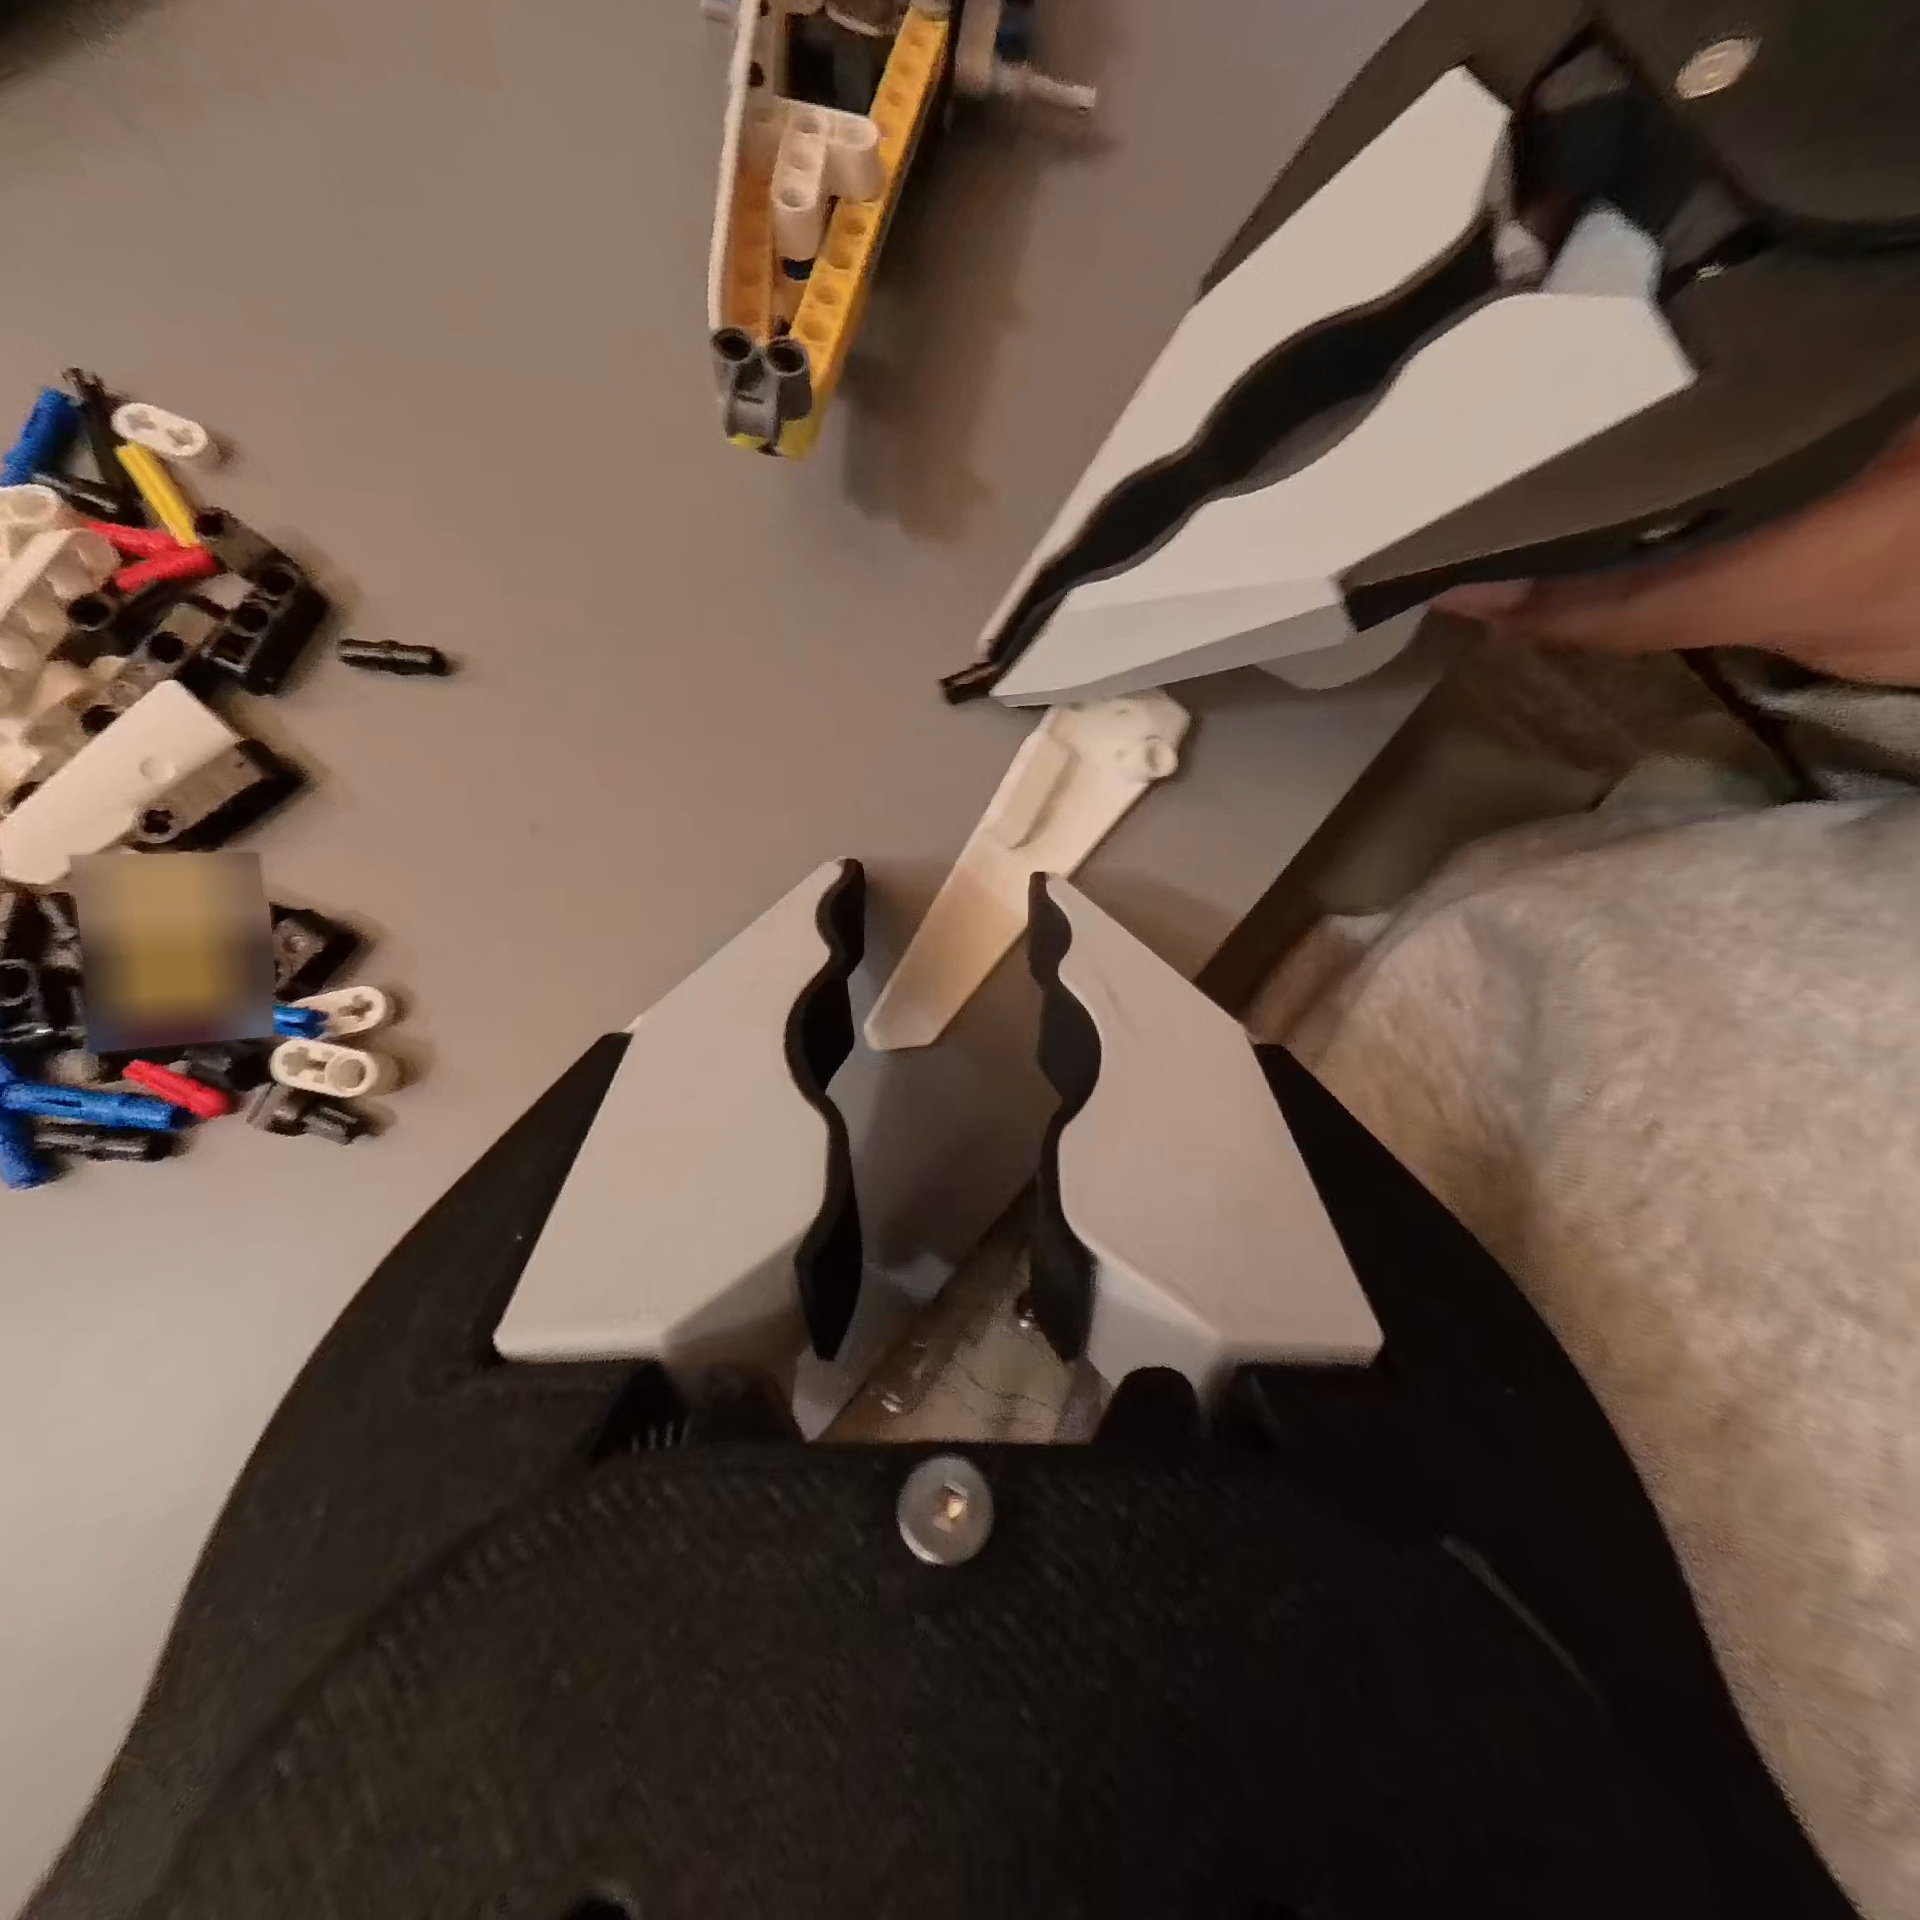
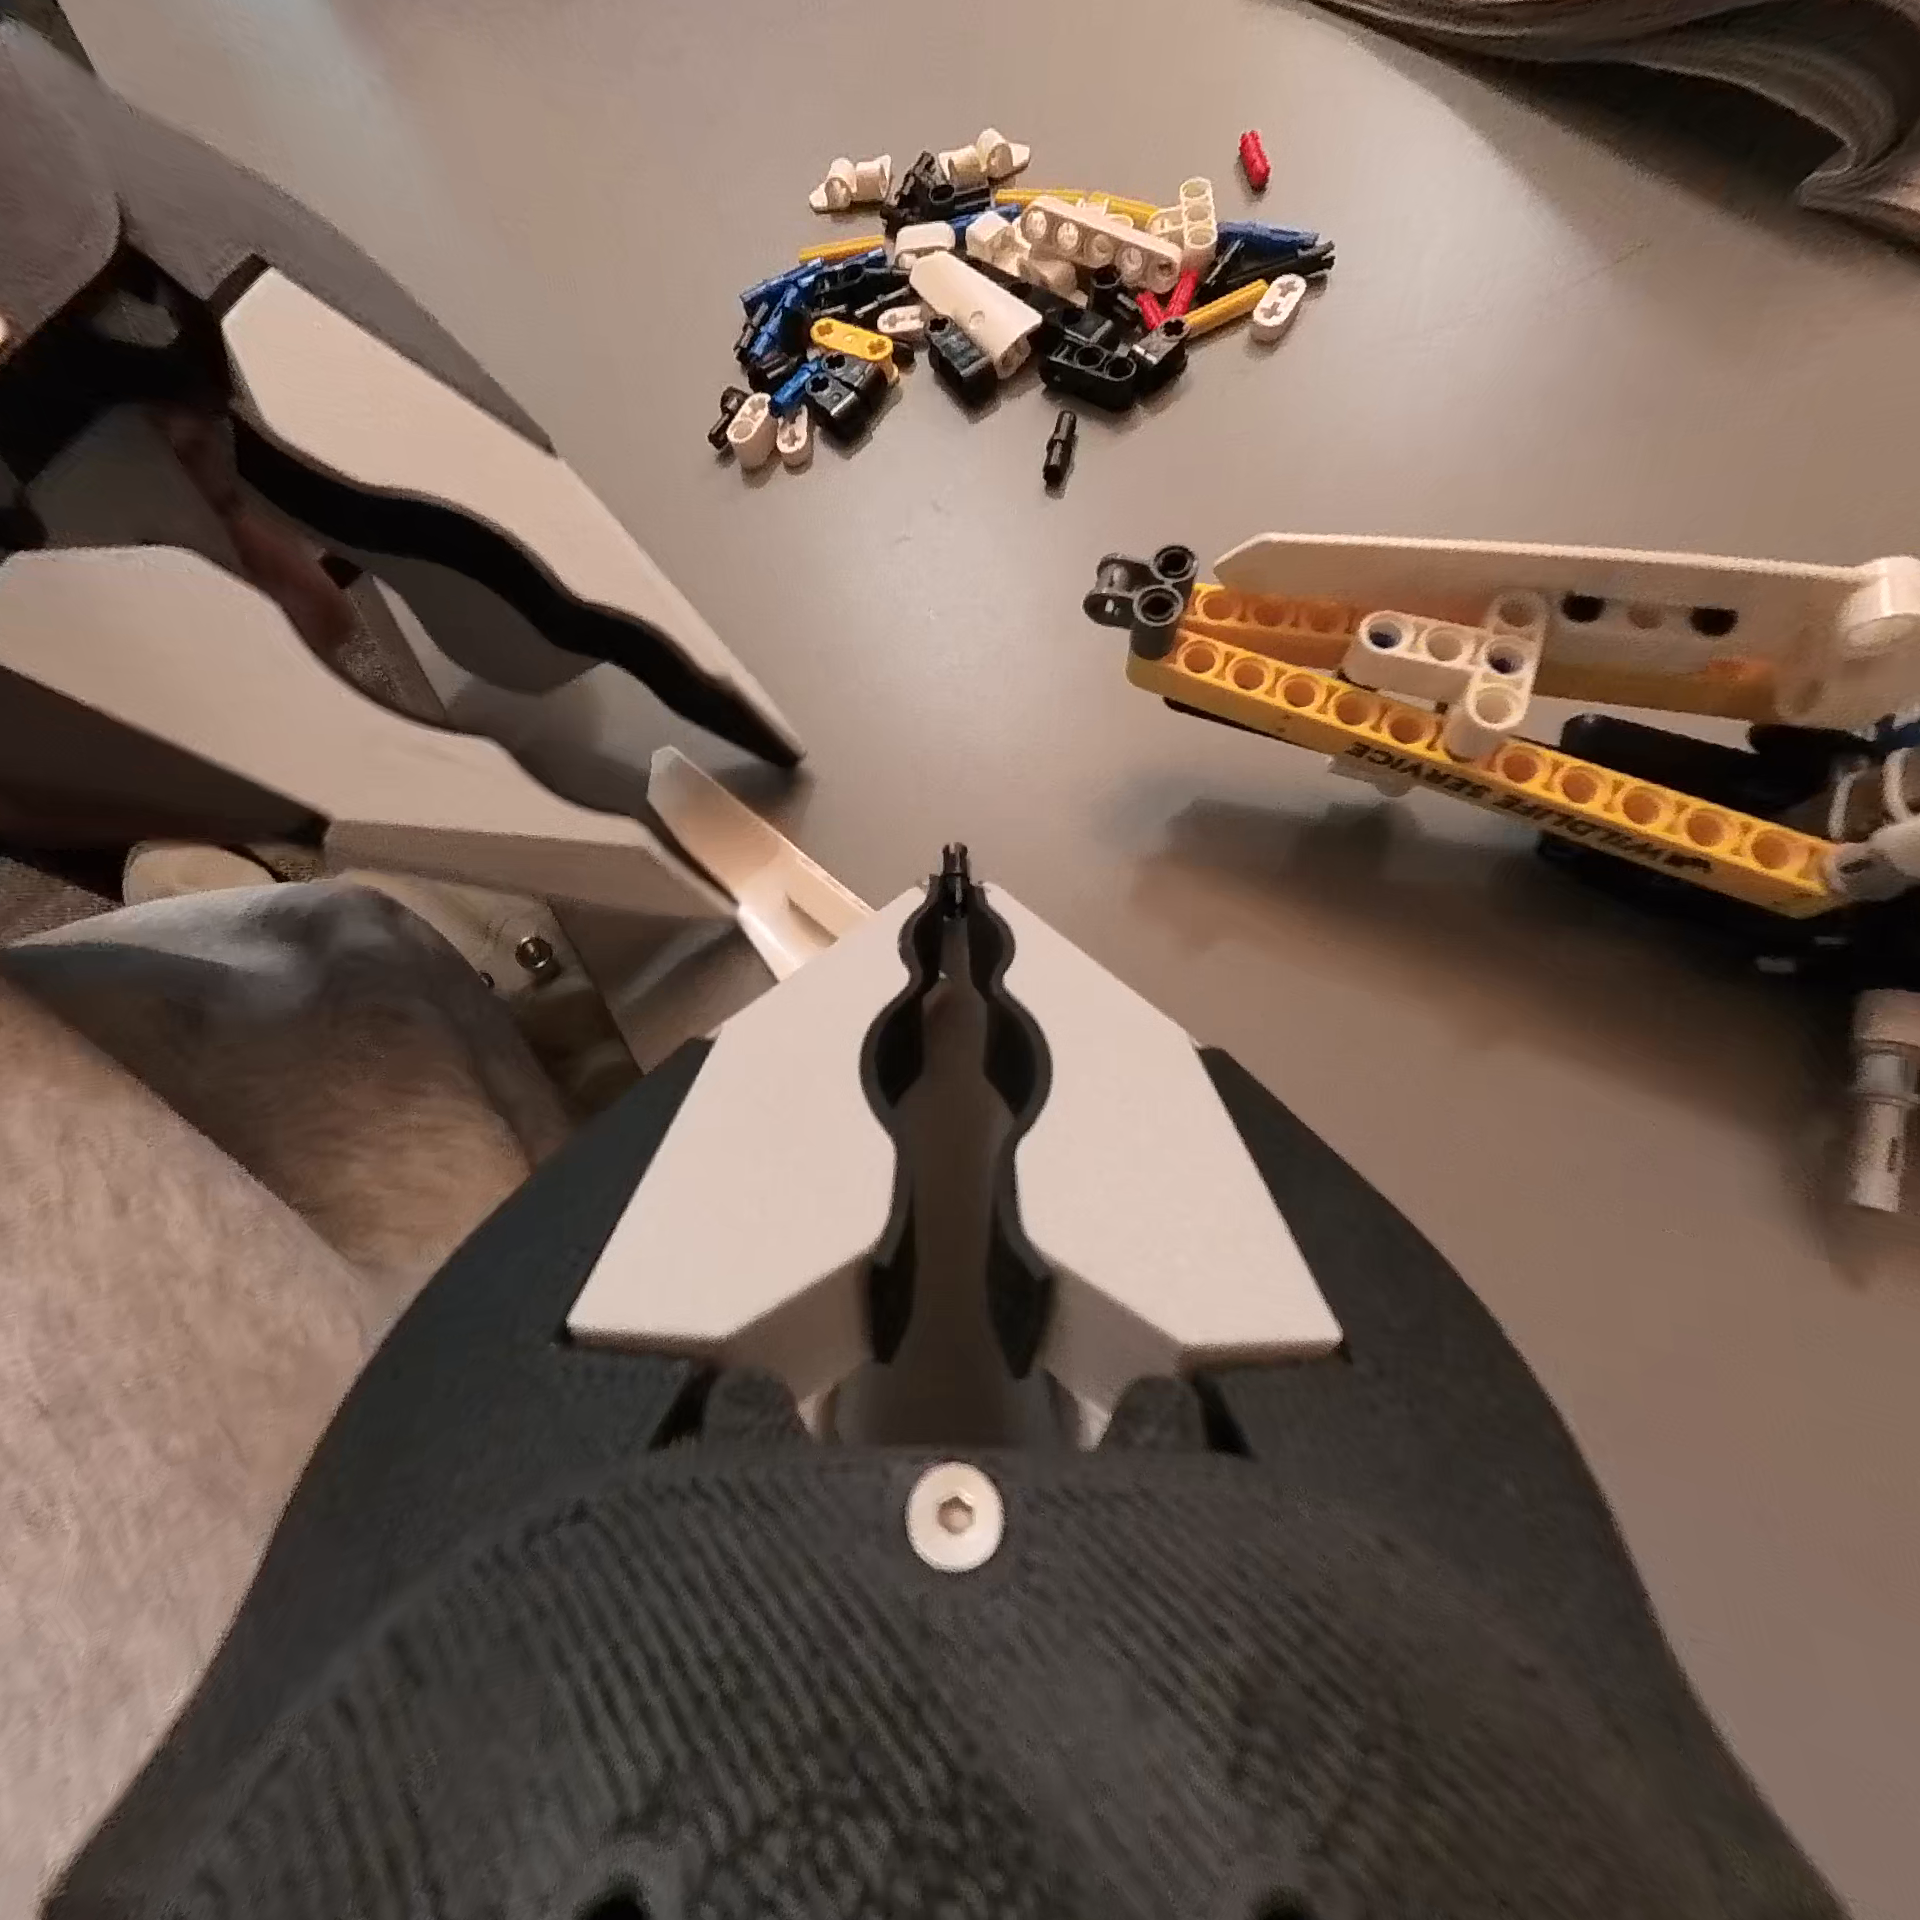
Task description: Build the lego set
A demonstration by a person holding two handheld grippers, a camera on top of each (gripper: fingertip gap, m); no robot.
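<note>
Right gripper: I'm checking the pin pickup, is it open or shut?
Shut. The right gripper is closed on a small black pin poking from its tips; the left gripper is open.

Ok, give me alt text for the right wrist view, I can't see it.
The right gripper is shut on a small black pin, held above a grey table. The open left gripper comes in from the left over a white panel; a yellow-and-white model lies to the right, with a pile of loose parts behind.
</note>
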